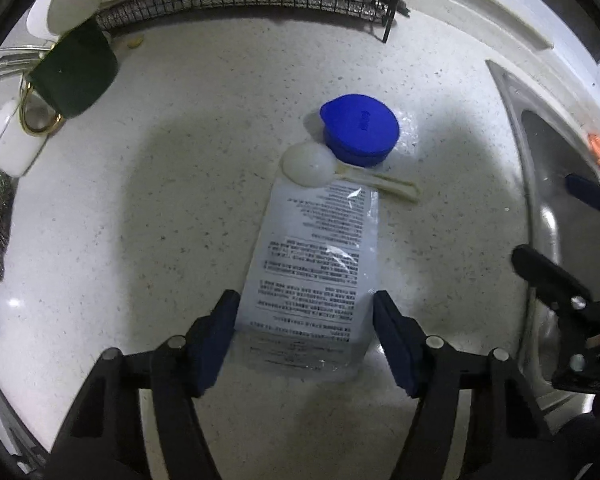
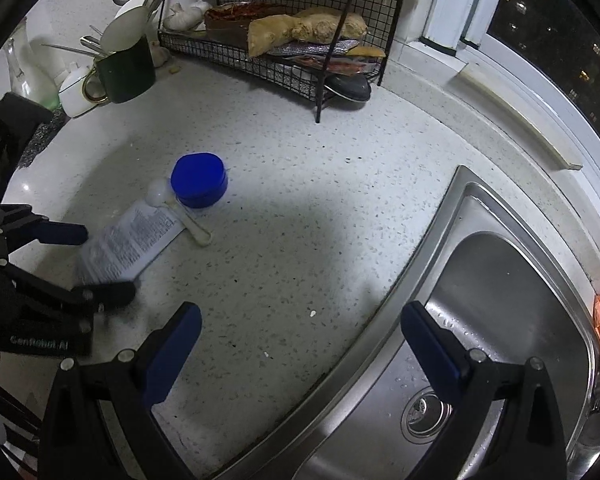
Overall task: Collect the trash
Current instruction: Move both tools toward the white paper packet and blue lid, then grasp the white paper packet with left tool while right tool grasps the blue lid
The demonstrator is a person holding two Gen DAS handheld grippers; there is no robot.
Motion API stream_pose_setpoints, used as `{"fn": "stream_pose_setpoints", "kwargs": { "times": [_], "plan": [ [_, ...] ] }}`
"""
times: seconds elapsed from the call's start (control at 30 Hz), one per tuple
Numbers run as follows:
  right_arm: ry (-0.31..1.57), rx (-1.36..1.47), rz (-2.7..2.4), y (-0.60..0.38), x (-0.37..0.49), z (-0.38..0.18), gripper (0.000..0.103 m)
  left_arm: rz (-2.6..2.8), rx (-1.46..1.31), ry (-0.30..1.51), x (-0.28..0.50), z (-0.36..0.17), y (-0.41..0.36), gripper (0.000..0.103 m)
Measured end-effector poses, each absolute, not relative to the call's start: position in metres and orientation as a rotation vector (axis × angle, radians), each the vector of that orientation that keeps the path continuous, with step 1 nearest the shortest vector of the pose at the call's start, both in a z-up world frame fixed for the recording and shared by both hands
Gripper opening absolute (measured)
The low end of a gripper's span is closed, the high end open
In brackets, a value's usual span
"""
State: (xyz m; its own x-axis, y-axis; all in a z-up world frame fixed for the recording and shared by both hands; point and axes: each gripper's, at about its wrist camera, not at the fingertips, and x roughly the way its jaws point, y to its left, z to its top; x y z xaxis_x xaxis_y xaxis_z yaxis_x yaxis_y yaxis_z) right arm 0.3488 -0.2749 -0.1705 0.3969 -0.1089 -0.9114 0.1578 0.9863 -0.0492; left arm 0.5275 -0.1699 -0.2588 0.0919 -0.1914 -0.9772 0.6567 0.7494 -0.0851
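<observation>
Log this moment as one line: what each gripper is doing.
left gripper: astride printed plastic packet, contact unclear | right gripper: open, empty, above sink edge | blue lid, white scoop: untouched

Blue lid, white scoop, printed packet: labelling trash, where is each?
Blue lid (image 1: pixel 359 128), left wrist view, top face.
White scoop (image 1: pixel 308 163), left wrist view, bowl.
Printed packet (image 1: pixel 312 264), left wrist view, printed middle.

Both fisheye views are dim, ringed by a black vignette, with straight edges bowed near the rim. A pool of brighter light falls ahead of the fingers on the speckled white stone countertop (image 1: pixel 204 128), bounded by broad soft shadows nearer the fingers. Small glints mark the clear printed plastic packet (image 1: pixel 312 272). The stainless steel sink (image 2: pixel 512 300) shows dull sheen. Edge objects are slightly smeared.
</observation>
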Motion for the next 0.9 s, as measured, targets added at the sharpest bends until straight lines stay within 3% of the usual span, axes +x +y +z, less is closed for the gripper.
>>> {"fn": "stream_pose_setpoints", "kwargs": {
  "times": [0.7, 0.9],
  "plan": [
    [1.058, 0.012, 0.111, -0.238, 0.410, -0.144, 0.100, -0.454, 0.206, 1.221, 0.528, -0.184, -0.095, 0.062],
    [1.073, 0.027, 0.150, -0.232, 0.435, -0.158, 0.100, -0.430, 0.184, 1.210, 0.547, -0.192, -0.097, 0.062]
  ]
}}
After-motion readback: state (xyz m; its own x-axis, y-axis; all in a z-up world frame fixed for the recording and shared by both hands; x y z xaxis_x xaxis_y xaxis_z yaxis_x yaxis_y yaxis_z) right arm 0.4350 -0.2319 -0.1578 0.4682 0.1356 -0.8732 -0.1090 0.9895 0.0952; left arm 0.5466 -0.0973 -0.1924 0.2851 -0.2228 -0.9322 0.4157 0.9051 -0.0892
